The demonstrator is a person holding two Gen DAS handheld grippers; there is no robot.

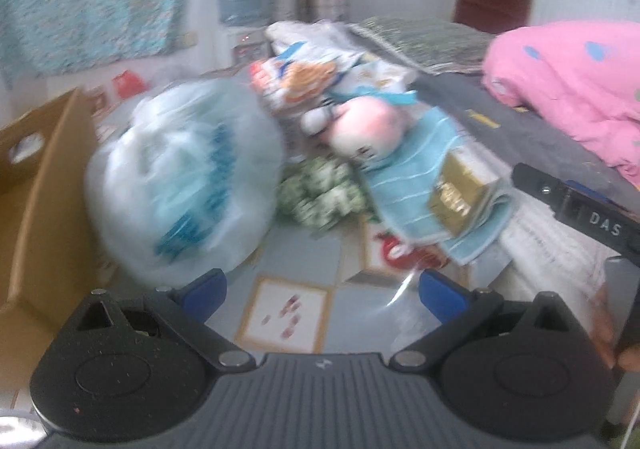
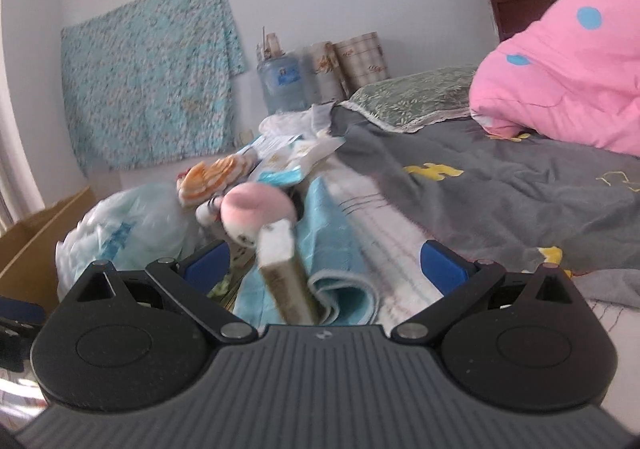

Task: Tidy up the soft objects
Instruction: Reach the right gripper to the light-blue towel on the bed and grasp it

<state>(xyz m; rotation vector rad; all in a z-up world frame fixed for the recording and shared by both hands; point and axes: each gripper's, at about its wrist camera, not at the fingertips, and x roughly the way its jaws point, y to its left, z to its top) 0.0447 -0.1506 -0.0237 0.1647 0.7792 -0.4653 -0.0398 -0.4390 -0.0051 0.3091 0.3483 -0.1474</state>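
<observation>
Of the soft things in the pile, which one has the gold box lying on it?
The folded blue striped towel: the gold box rests on it, unlike the pink plush toy or white plastic bag.

Left tool (image 1: 322,291) and right tool (image 2: 326,263) both spread wide, blue fingertips (image 1: 206,287) apart, nothing gripped.

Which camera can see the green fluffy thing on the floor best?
The left wrist view. The green and white fluffy bundle lies in plain sight there, between the white plastic bag and the folded blue striped towel. The right wrist view shows hardly any of it, hidden behind that gripper's jaws.
</observation>
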